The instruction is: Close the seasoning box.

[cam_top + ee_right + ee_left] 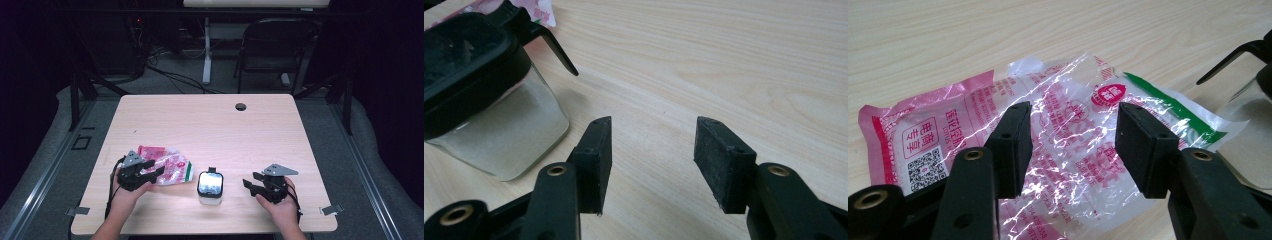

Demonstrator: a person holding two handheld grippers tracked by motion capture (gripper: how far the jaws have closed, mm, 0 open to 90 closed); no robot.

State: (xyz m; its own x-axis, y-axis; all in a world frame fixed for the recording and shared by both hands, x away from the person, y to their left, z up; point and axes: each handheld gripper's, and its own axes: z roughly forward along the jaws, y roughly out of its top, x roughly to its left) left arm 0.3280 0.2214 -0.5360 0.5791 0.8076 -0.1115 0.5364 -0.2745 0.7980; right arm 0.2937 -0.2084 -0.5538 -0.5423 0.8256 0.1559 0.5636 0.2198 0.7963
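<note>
Left gripper view: spread jaws of the left gripper [1070,150] straddle a thin, crinkly plastic packet [1048,140] lying flat on the counter [948,35] beneath them; likely light, limp and slippery, so pinch an edge. Farther off, the right gripper [257,184] gapes beside a glass jar [210,187].

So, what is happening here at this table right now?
A person sits at a wooden table with a two-jaw gripper in each hand. The left gripper is open over a crinkled pink and clear plastic bag, not pressing it. The right gripper is open too, beside a clear jar with a black lid, not touching it.
</note>
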